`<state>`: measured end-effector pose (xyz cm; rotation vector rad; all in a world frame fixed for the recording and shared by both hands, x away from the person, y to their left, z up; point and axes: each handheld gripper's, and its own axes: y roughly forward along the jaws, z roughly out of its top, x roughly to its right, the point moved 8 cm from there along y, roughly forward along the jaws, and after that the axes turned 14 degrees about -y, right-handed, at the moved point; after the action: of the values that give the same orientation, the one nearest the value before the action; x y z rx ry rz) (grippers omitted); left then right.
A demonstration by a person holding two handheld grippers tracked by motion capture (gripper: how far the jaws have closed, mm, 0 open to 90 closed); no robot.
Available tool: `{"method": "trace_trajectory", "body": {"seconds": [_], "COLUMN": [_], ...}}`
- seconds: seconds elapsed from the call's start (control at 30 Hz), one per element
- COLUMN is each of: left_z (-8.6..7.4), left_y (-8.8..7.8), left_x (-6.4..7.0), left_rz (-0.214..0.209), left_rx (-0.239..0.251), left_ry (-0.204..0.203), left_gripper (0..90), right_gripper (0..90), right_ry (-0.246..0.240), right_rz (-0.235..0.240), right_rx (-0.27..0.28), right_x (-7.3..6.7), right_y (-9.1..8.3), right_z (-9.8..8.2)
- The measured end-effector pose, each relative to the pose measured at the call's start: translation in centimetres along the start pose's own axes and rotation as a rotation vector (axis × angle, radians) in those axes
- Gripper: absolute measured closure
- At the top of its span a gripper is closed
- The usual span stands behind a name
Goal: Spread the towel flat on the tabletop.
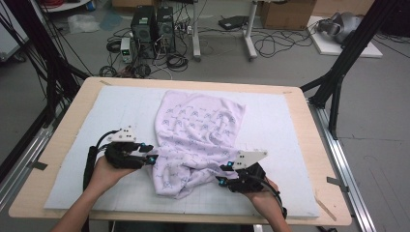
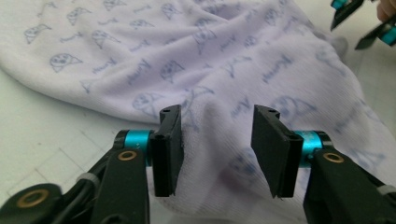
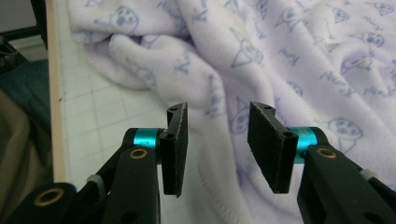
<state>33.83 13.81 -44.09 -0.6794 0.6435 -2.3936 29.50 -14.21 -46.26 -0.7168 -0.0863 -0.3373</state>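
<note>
Both grippers are down at the near end of the cloth (image 1: 198,140), a pale lilac piece printed with little blue figures, lying rumpled on the white gridded mat (image 1: 96,121) that covers the tabletop (image 1: 63,145).

Left gripper (image 1: 151,153) first: it sits at the cloth's left edge, and in the left gripper view the left gripper (image 2: 217,140) has its jaws standing apart, with the cloth's edge lying in the gap between them and bunched just beyond. The pads are clear of the fabric on both sides, so nothing is pinched there.

Over to the right gripper (image 1: 223,174), at the cloth's lower right corner. In the right gripper view the right gripper (image 3: 217,140) also has its jaws apart, and a fold of cloth runs up through the space between them. A stitched hem shows low down between the jaws, a thick rolled fold sits just ahead and to the left jaw's side, and bare mat lies outside the left jaw. No squeeze on the fabric that I can see.

The two grippers are well apart from each other, with the crumpled near end of the cloth between them.
</note>
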Motion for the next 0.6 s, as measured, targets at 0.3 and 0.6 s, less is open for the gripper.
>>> {"method": "trace_trajectory", "body": {"seconds": [0.3, 0.6], "left_z": [-3.7, -2.9], "left_y": [2.6, 0.9], "left_x": [-0.4, -0.1], "left_rz": [0.022, 0.022], "left_rx": [-0.130, -0.098], "left_ry": [0.003, 0.039], "left_gripper": [57.8, 84.7], "right_gripper": [58.7, 84.8], "right_ry": [-0.010, -0.057], "right_rz": [0.030, 0.181], "right_rx": [-0.035, -0.045], "right_x": [-0.2, -1.0], "right_y": [1.7, 2.9], "right_z": [-0.1, 0.0]}}
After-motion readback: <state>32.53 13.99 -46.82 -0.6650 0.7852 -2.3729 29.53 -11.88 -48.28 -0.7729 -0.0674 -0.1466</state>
